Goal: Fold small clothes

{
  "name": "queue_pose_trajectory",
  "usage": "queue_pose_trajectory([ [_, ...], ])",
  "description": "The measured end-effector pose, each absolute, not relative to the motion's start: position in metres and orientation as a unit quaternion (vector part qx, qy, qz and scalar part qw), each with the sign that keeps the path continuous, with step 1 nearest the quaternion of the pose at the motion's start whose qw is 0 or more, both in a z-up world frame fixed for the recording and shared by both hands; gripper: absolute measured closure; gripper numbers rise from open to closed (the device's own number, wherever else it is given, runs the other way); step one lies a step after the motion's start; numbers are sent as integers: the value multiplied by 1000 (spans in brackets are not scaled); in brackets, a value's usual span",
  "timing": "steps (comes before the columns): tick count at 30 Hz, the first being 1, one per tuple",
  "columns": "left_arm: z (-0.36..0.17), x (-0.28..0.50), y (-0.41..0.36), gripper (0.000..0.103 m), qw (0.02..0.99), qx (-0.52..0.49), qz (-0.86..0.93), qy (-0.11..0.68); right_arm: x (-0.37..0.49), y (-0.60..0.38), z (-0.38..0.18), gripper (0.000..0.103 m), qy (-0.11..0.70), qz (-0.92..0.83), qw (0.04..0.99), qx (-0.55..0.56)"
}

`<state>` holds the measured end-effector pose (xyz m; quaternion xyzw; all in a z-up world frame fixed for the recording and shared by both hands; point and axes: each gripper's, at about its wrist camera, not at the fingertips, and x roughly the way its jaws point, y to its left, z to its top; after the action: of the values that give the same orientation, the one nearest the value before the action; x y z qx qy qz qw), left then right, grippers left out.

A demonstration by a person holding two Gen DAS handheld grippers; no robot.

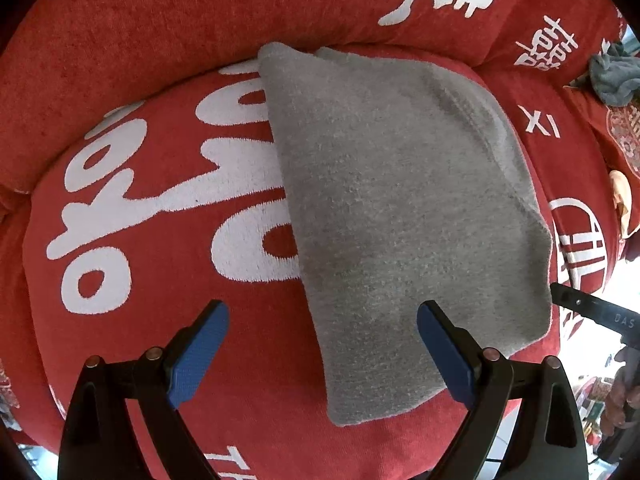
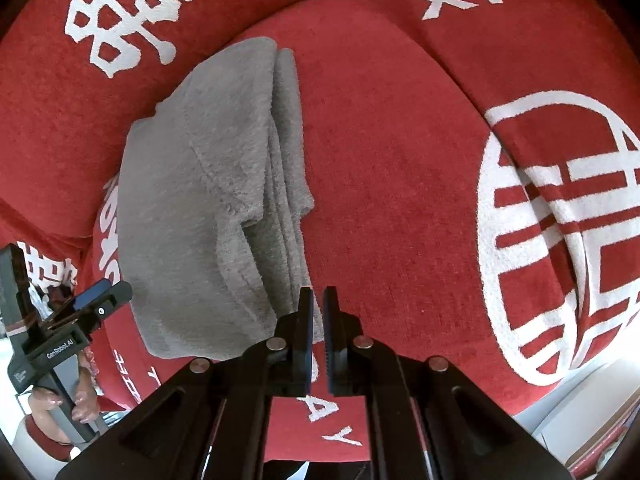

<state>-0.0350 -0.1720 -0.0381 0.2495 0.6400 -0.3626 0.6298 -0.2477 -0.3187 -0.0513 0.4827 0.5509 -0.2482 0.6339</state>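
A grey fleecy garment [image 1: 400,216] lies folded in layers on a red sofa seat cushion [image 1: 160,240] with white lettering. My left gripper [image 1: 322,354] is open and empty, its blue pads [image 1: 196,360] straddling the garment's near left edge just above it. In the right wrist view the same garment [image 2: 200,208] shows its stacked folded edges. My right gripper [image 2: 318,304] has its jaws nearly together with a thin gap, holding nothing, at the garment's near right corner. The left gripper also shows there at the left edge [image 2: 96,304].
The sofa's red back cushion [image 1: 200,12] rises behind the garment. A crumpled dark grey cloth [image 1: 612,80] lies at the far right of the sofa. The cushion's front edge [image 2: 560,392] drops to a pale floor on the right.
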Motion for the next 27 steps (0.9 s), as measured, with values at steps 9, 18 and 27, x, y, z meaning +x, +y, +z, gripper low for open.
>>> queue_pose_trajectory([
  [9,-45,-35,-176,7,625,253,-350,650,-247,-328,-52,96,549,-249,633,486],
  [18,-40,-27,-187,0,631,256,-348,644,-244,-342,-52,57,540,-251,634,493],
  [27,-41,4,-194,0,645,257,-325,642,-236,-369,-54,49,520,-229,645,511],
])
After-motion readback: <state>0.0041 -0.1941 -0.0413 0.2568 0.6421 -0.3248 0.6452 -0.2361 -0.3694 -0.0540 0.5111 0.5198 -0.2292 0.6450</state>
